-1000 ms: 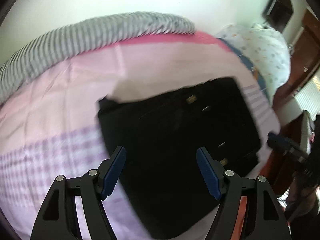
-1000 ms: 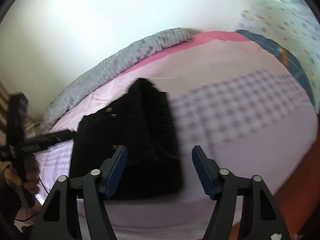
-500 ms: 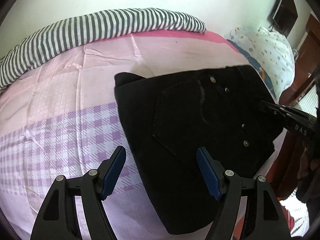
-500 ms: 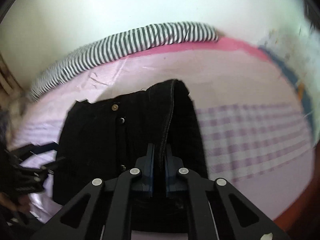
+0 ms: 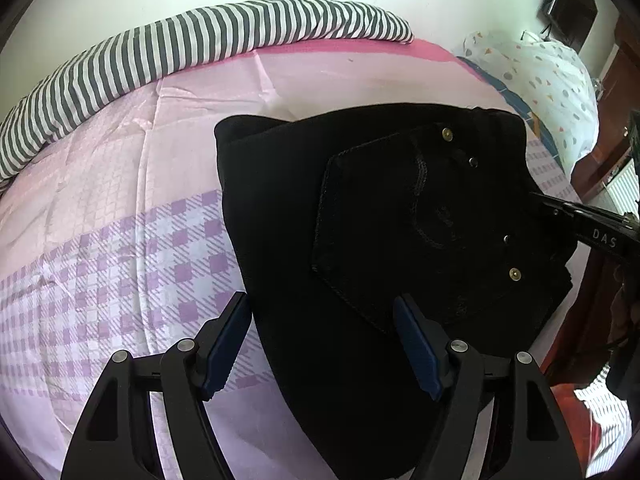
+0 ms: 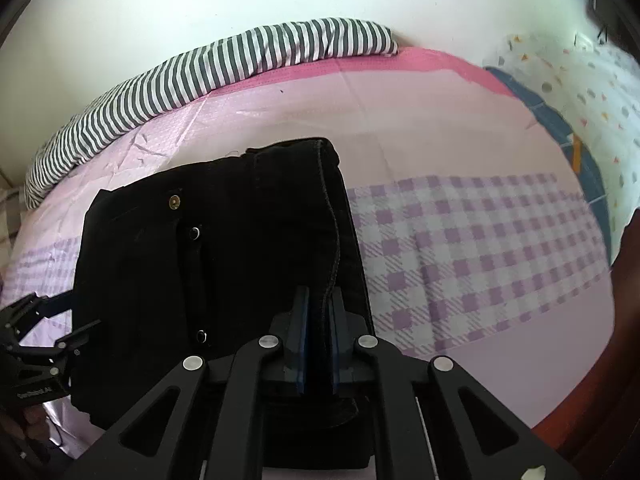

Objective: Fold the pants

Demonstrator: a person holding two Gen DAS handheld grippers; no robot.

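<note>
Black pants (image 5: 380,216), folded into a thick rectangle, lie on a bed (image 5: 120,208) covered with a pink and purple checked sheet. The right gripper (image 6: 318,320) has its fingers clenched on a seamed edge of the pants. The left gripper (image 5: 322,344) hovers just above the fabric, fingers spread wide and holding nothing. At twelve o'clock beyond the pants, a striped blanket (image 5: 200,40) lines the wall; a dotted quilt (image 5: 552,80) sits at two o'clock.
</note>
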